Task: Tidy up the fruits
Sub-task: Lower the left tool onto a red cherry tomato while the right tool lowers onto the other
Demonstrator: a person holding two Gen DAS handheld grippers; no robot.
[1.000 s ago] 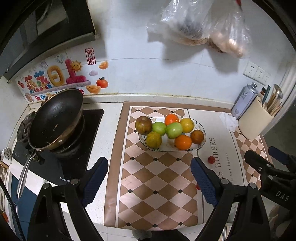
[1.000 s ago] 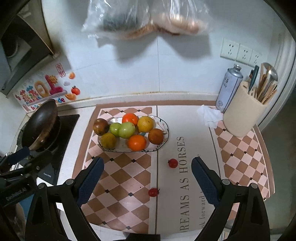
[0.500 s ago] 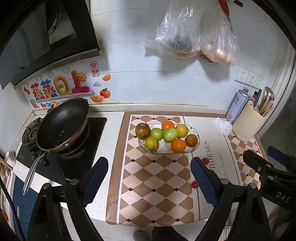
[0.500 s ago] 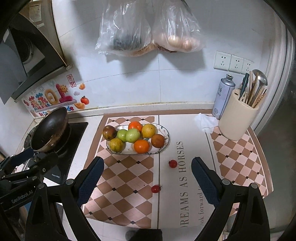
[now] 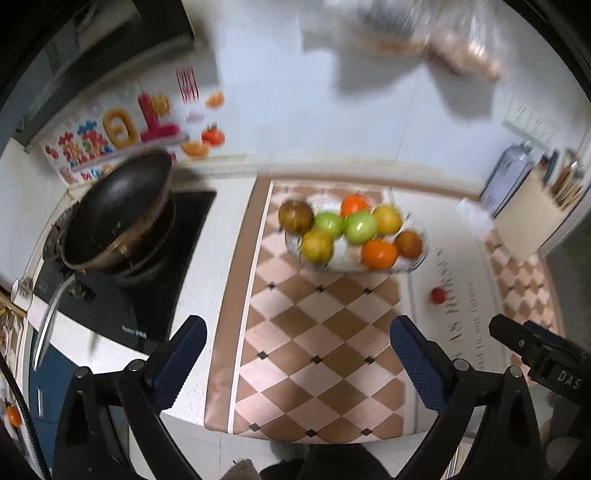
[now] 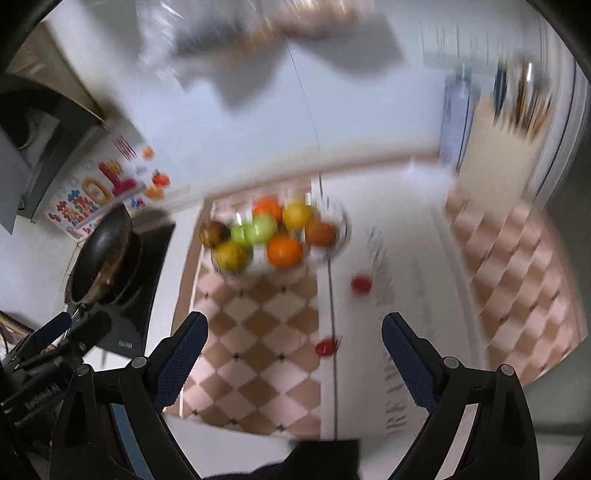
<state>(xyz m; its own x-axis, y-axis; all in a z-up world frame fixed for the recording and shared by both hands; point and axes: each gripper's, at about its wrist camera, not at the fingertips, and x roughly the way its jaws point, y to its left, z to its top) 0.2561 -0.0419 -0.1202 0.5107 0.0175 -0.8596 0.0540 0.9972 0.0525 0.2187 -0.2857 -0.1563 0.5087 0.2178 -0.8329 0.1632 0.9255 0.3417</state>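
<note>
A glass fruit plate (image 5: 417, 258) on the checkered mat holds several fruits, orange, green, yellow and brown; it also shows in the right wrist view (image 6: 341, 236). Two small red cherry tomatoes lie loose on the mat in front of it, one nearer the plate (image 6: 361, 284) (image 5: 438, 294) and one closer to me (image 6: 325, 348). My left gripper (image 5: 297, 349) is open and empty, above the mat's front part. My right gripper (image 6: 293, 347) is open and empty, with the nearer tomato between its fingers in view. Both views are blurred.
A black wok (image 5: 118, 218) sits on the stove at the left. A cream utensil holder (image 5: 535, 221) and a spray can (image 5: 509, 177) stand at the back right, with a white tissue (image 5: 472, 210) beside them. Plastic bags (image 5: 424, 33) hang on the wall.
Both grippers have moved forward and down towards the counter; the plate and tomatoes look larger. The right view has tilted and both views are now motion-blurred. Both grippers stay open.
</note>
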